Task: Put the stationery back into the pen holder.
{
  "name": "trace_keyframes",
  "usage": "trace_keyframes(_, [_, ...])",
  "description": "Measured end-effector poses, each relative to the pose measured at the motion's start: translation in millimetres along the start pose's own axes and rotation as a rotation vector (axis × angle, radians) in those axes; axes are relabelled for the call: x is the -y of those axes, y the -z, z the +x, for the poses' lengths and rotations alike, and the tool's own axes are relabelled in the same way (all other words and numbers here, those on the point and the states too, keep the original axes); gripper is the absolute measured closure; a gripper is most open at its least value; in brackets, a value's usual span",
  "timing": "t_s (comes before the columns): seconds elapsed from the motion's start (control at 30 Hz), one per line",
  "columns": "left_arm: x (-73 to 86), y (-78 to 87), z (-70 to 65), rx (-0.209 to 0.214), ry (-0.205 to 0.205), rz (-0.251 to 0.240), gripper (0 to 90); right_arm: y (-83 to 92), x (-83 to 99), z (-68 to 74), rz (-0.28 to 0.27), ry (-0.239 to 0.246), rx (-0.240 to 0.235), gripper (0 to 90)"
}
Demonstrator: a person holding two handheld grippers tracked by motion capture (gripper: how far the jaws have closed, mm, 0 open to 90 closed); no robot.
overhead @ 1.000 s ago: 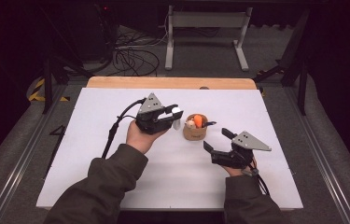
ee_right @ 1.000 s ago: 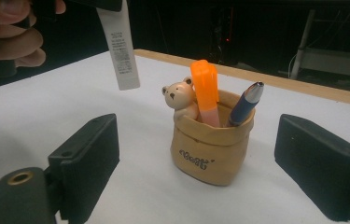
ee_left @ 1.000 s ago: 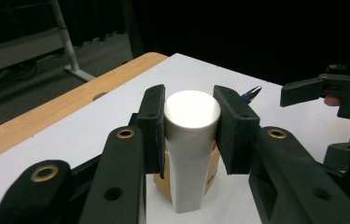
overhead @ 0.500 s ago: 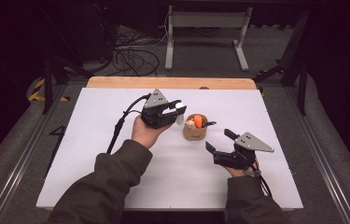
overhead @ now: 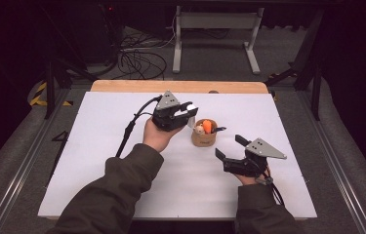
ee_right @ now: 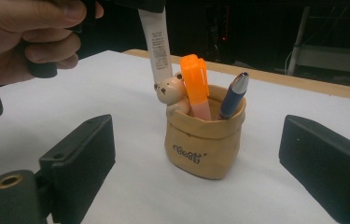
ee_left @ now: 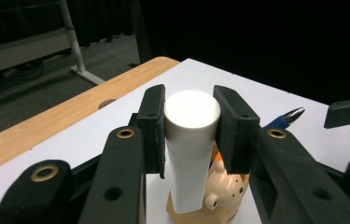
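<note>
Two hand-held grippers: left hand-held gripper [ee_left: 189, 135], clamping the white tube [ee_left: 189, 140], has closed in over the holder [ee_right: 204, 140]; right hand-held gripper [ee_right: 200, 186] waits, jaws wide.

Overhead light brightens the white table [overhead: 122, 146] against dark surroundings; near claw parts look blurred.

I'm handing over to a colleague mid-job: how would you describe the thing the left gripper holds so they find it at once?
On the white table top, find the small tan sack-shaped holder near the middle, with a little bear figure on its rim. Just above it the left gripper clamps a white tube, upright, with a flat round cap. Unlike the orange highlighter and blue pen in the holder, it is plain white.
</note>
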State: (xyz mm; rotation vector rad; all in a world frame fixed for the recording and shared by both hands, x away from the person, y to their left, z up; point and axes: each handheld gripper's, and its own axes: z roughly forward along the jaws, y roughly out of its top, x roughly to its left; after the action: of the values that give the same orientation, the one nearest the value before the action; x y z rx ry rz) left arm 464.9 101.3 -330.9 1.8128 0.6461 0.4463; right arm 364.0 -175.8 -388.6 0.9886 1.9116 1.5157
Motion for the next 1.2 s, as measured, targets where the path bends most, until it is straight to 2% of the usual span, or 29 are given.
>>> trace_keyframes(0.27, [3.3, -9.1, 1.3, 0.004, 0.031, -0.021, 66.3, -1.9, -0.5, 2.6, 0.002, 0.007, -0.010, 11.4])
trace_keyframes(1.0, [6.7, -30.7, 1.0, 0.003, 0.036, -0.065, 66.3, -1.1, -0.6, 0.1, -0.001, -0.001, -0.006, 11.3])
trace_keyframes(1.2, [6.6, -36.6, -1.0, 0.017, 0.038, -0.059, 66.3, -1.0, -0.6, -0.4, -0.001, -0.004, -0.005, 11.3])
